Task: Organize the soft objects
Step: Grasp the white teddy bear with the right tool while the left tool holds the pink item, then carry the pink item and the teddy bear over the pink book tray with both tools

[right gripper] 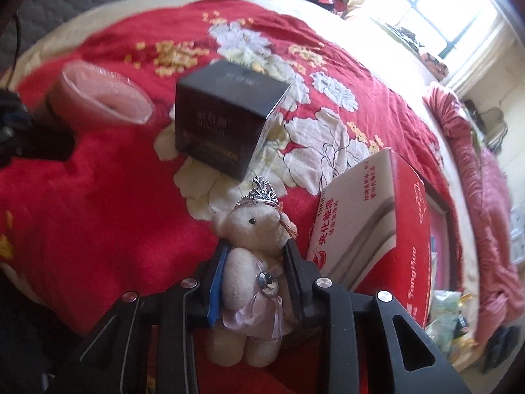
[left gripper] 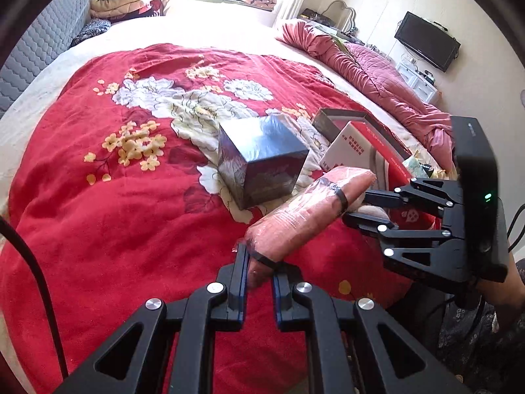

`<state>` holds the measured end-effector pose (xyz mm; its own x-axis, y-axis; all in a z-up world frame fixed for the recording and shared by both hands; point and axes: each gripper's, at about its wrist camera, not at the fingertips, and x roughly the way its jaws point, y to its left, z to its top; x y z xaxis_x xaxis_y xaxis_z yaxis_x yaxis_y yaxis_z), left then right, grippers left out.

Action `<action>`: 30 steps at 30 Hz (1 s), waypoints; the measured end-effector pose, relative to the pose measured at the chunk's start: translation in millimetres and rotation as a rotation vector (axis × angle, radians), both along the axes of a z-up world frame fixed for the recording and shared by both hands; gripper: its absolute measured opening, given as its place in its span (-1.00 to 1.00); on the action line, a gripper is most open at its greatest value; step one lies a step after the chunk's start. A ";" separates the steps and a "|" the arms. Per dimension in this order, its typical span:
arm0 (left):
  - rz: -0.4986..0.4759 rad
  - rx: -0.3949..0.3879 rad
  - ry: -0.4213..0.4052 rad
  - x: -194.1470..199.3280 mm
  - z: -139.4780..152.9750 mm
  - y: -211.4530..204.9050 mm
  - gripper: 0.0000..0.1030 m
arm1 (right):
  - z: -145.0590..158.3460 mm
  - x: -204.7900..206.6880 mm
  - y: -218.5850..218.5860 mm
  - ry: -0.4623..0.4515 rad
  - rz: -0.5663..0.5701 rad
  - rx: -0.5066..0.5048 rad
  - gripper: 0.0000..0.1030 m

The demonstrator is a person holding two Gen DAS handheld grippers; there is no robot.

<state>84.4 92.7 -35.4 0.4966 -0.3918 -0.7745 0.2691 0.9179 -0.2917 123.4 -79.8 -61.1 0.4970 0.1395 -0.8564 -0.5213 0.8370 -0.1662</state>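
On my far left, at about nine o'clock in my right-hand camera, the pink rolled towel (right gripper: 101,93) shows its round end, wrapped in clear film and hanging above the red floral bedspread (right gripper: 98,203). In my left-hand camera that same roll (left gripper: 305,216) runs from six o'clock up toward three o'clock, and my left gripper (left gripper: 259,267) is clamped on its near end, the jaws close together with the roll pinched between them.

Moving right, the dark glossy box (left gripper: 262,161) sits on the bedspread (left gripper: 98,213) near the centre of the left view, just past the roll at about twelve o'clock from my fingers. In the right view the box (right gripper: 229,115) stands at about eleven o'clock, beyond the toy.

Next comes the white plush bear (right gripper: 252,262) with a silver tiara and a lilac dress. My right gripper (right gripper: 254,256) is closed on its body at six o'clock, one pad on each flank, head sticking out past the fingertips. In the left view that gripper (left gripper: 361,208) sits at three o'clock, by the far end of the roll.

Farthest right, at three o'clock, lies the red and white carton (right gripper: 377,229), tilted, with a rumpled pink quilt (right gripper: 485,197) beyond it along the bed's edge.
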 end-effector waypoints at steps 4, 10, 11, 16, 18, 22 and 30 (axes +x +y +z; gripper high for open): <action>0.009 0.017 -0.045 0.6 29.9 -15.1 -0.77 | 47.6 -5.5 -24.6 -0.018 -0.036 0.245 -0.35; -0.011 0.027 -0.113 4.6 69.8 -52.4 -0.77 | 94.0 -9.4 -64.8 -0.102 -0.132 0.357 -0.35; -0.017 0.026 -0.121 6.8 75.7 -61.9 -0.77 | 98.4 -8.2 -74.3 -0.110 -0.154 0.372 -0.35; -0.073 0.036 -0.151 16.0 95.8 -116.8 -0.77 | 118.6 -14.7 -126.1 -0.180 -0.259 0.412 -0.35; -0.093 0.052 -0.157 20.8 99.7 -141.9 -0.76 | 125.1 -17.8 -147.9 -0.203 -0.299 0.429 -0.35; -0.138 0.061 -0.151 29.4 101.0 -191.4 -0.76 | 133.2 -22.5 -190.8 -0.247 -0.385 0.442 -0.35; -0.178 0.072 -0.085 43.5 79.2 -260.0 -0.76 | 133.7 -31.8 -254.3 -0.287 -0.488 0.461 -0.35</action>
<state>127.9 -167.4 43.8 0.4895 -0.4244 -0.7618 0.4494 0.8714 -0.1967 91.7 -334.1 72.6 0.7908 0.1598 -0.5908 -0.0601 0.9809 0.1849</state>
